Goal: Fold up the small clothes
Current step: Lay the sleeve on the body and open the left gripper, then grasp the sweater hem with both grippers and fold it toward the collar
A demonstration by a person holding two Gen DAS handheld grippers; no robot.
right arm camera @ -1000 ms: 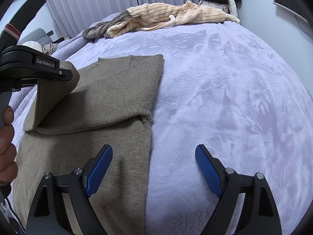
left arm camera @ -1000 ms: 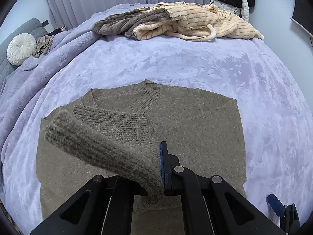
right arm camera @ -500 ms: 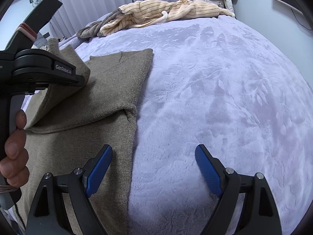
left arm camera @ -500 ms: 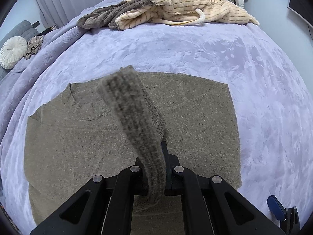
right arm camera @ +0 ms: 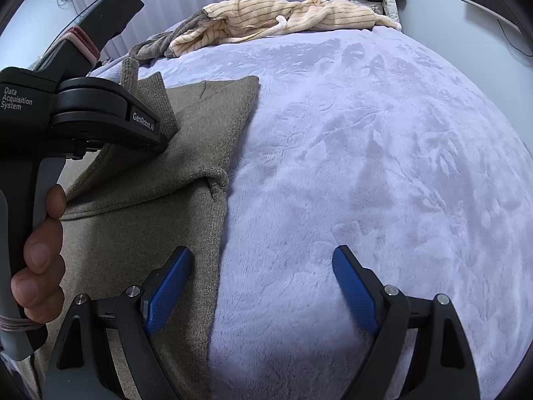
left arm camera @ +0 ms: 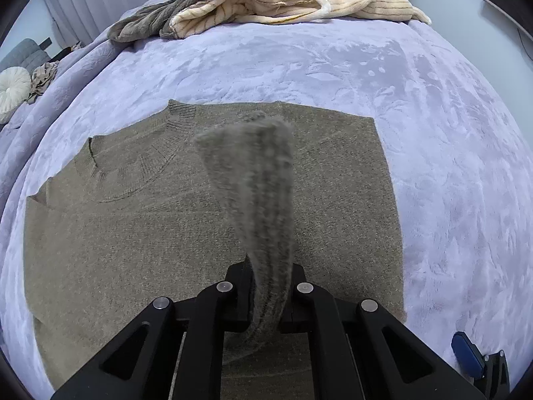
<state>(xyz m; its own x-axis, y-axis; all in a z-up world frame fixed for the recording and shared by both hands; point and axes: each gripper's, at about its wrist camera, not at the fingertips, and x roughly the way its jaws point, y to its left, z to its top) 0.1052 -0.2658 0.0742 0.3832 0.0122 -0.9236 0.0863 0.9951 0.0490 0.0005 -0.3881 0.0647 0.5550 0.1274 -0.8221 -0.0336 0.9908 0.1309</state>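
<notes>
An olive-brown knit sweater [left arm camera: 133, 240] lies flat on the lilac bedspread [left arm camera: 333, 76], neck toward the far left. My left gripper [left arm camera: 266, 300] is shut on the ribbed sleeve cuff [left arm camera: 256, 183], which stands up blurred over the sweater's middle. In the right wrist view the sweater [right arm camera: 186, 180] fills the left side, its right sleeve folded across the body. The left gripper's body [right arm camera: 100, 116] hovers above it, held by a person's hand [right arm camera: 40, 250]. My right gripper [right arm camera: 263, 286] stands open at the sweater's right edge, nothing between its blue pads [right arm camera: 166, 290].
A cream striped garment [left arm camera: 299, 0] and a grey one [left arm camera: 160, 20] lie heaped at the bed's far end. A round white cushion [left arm camera: 13, 86] sits far left. The lilac bedspread [right arm camera: 383, 153] stretches away right of the sweater.
My left gripper has carried the sleeve cuff from the sweater's left side toward its middle and right, sinking lower. The right gripper stayed open in place.
</notes>
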